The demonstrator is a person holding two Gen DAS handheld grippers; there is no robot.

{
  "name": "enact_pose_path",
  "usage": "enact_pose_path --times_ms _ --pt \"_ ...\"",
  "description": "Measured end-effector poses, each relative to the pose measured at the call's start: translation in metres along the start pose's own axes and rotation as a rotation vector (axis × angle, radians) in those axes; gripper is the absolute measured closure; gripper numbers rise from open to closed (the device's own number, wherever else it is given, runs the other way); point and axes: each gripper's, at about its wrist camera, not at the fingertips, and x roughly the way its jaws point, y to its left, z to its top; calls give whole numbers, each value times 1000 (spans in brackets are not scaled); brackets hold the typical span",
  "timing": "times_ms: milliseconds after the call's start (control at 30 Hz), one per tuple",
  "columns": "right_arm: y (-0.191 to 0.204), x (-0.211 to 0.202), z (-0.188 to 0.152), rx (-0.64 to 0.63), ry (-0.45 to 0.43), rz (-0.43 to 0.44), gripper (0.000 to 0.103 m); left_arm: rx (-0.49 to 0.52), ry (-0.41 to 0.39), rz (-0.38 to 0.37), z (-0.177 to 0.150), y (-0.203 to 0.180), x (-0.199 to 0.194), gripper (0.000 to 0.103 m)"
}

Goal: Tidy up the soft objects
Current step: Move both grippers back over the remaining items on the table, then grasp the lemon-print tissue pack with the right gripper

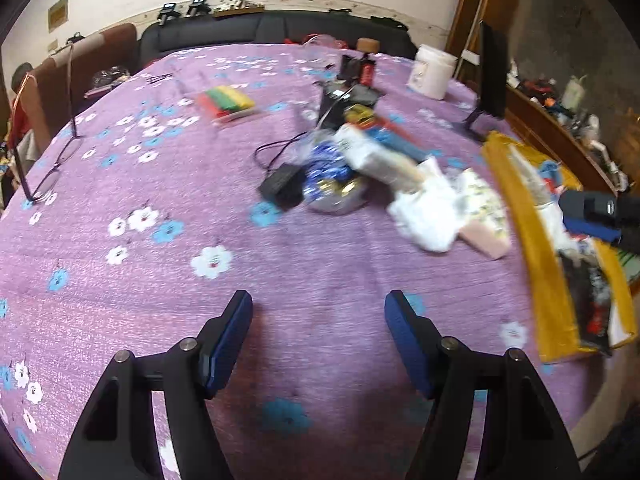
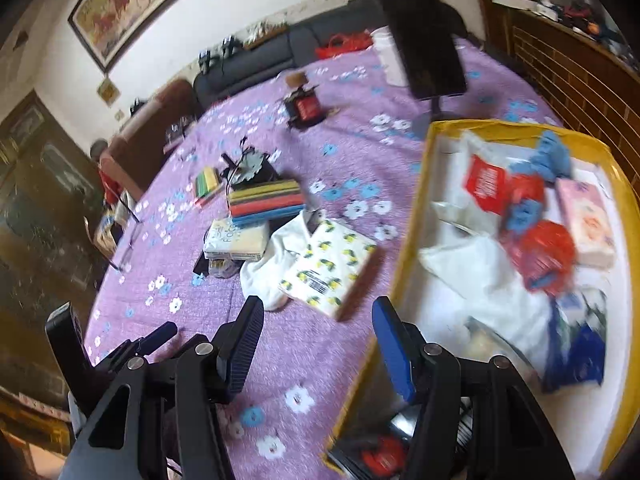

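Observation:
My left gripper [image 1: 318,308] is open and empty above the purple flowered cloth [image 1: 160,264], short of a pile with a tissue pack [image 1: 376,158], a white cloth [image 1: 428,212] and a lemon-print pack [image 1: 482,200]. My right gripper [image 2: 318,316] is open and empty, over the left rim of the yellow box [image 2: 404,248]. The lemon-print pack [image 2: 330,268], white cloth [image 2: 276,256] and another tissue pack [image 2: 236,240] lie just ahead of it. The box holds several soft packs, a white bag [image 2: 492,276] and red items [image 2: 548,256].
A stack of coloured sponges [image 2: 266,200], a black charger with cable [image 1: 282,184], a shiny blue bag [image 1: 330,184], glasses [image 1: 56,164], a coloured strip pack [image 1: 228,100], a white jar [image 1: 432,72] and a black stand [image 2: 424,36] are on the table. A sofa [image 1: 272,32] lies beyond.

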Motion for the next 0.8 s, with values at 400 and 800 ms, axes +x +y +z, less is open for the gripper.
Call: enact_pose_path --times_ms 400,800 --pt "4 75 43 30 155 -224 42 14 -26 -24 -6 0 -4 35" --pt "15 91 41 7 152 -272 45 -11 -33 -52 -7 3 -6 35"
